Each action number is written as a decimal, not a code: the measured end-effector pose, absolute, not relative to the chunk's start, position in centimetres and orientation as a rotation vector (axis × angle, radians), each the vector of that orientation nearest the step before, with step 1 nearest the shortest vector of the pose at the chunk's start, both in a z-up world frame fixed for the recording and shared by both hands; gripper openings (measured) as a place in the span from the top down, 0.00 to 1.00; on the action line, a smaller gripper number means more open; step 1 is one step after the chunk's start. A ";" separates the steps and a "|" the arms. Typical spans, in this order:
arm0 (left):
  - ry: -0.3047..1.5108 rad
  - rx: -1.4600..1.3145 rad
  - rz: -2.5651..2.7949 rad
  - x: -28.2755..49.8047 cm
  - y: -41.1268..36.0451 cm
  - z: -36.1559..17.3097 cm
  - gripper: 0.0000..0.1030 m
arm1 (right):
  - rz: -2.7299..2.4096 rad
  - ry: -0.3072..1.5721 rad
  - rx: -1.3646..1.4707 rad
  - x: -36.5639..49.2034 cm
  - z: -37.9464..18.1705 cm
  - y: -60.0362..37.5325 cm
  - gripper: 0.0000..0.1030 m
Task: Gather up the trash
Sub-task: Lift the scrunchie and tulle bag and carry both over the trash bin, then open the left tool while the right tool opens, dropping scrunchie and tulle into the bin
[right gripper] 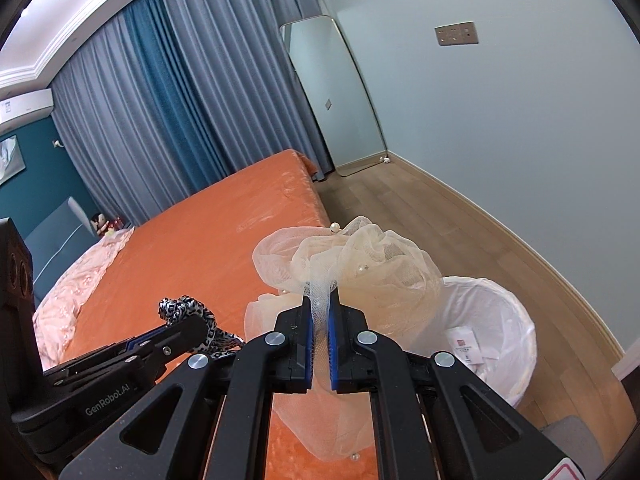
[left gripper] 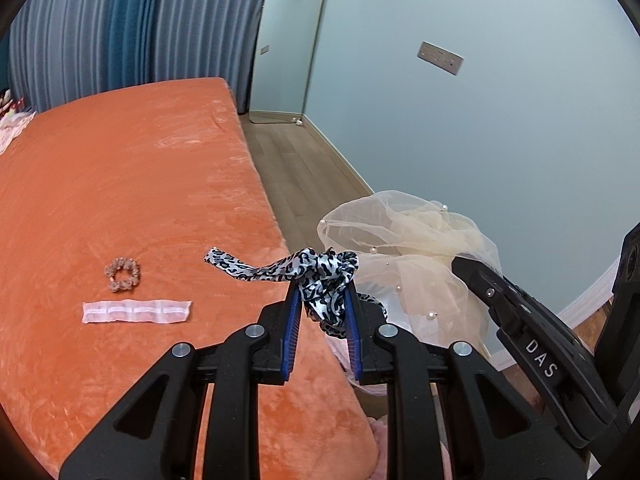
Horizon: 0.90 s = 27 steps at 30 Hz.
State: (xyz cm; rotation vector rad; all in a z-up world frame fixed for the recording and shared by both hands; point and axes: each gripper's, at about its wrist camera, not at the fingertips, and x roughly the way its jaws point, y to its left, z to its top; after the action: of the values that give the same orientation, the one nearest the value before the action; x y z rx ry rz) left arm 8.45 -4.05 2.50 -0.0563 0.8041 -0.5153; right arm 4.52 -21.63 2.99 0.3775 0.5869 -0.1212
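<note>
My left gripper [left gripper: 323, 286] is shut on a black-and-white leopard-print ribbon [left gripper: 320, 268], held in the air over the edge of the orange bed [left gripper: 120, 184]; one tail sticks out to the left. My right gripper [right gripper: 320, 300] is shut on a cream mesh veil with pearls [right gripper: 360, 264], which hangs bunched over the bed's edge. Beside the bed on the floor stands a bin lined with a white bag [right gripper: 508, 320], with a paper tag inside. A small brown scrunchie [left gripper: 123, 275] and a white strip packet [left gripper: 136, 311] lie on the bed. The right gripper [left gripper: 460, 262] shows beside the veil [left gripper: 408, 240].
A wood floor [right gripper: 420, 208] runs between the bed and the pale wall. A tall mirror [right gripper: 340, 96] leans in the corner by blue-grey curtains [right gripper: 180, 100]. A pink cover [right gripper: 72, 288] lies at the bed's far side. The left gripper [right gripper: 176, 322] with the ribbon [right gripper: 188, 310] sits low left.
</note>
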 end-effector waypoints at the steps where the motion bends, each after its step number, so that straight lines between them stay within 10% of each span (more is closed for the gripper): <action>1: 0.804 -0.047 -0.522 8.2 -4.6 2.5 0.81 | -0.127 0.585 0.381 4.3 3.0 -21.9 0.95; 27: 0.894 0.061 -0.687 8.3 -15.4 -1.1 0.79 | -0.267 0.596 0.476 1.5 -0.8 -29.8 0.95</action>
State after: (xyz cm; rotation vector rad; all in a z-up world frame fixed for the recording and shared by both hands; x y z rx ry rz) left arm 8.28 -15.35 -1.10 0.0615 0.8941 -0.6867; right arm 1.45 -29.84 -0.78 0.4757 0.5965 -0.2673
